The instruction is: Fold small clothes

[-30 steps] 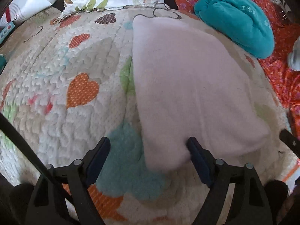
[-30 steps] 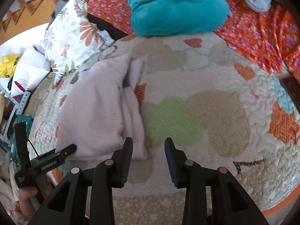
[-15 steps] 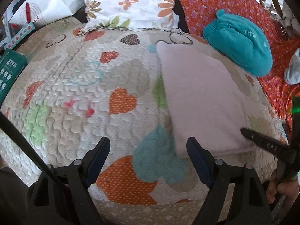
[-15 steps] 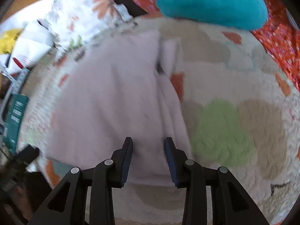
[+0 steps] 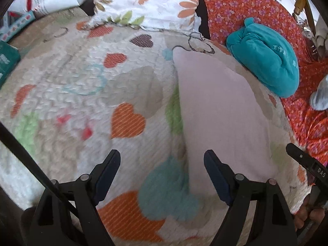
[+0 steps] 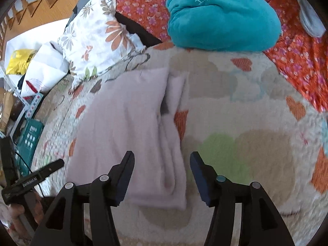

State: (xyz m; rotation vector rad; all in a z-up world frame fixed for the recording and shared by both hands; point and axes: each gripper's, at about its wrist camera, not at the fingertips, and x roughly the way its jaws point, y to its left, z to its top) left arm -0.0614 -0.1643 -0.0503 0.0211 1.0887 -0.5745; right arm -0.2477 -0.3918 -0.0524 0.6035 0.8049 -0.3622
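Right wrist view shows your right gripper (image 6: 162, 174), jaws just spread and empty, straddling the near edge of the pale pink garment (image 6: 131, 135); closing now may pinch one loose layer and undo the fold. Your left gripper (image 5: 162, 174) hangs released at its left edge. It lies soft, folded lengthwise.

My right gripper (image 6: 162, 174) has just been opening its jaws above the near end of the folded pink cloth (image 6: 127, 131). Nothing is pinched. A teal bundle (image 6: 221, 18) lies far behind the cloth.
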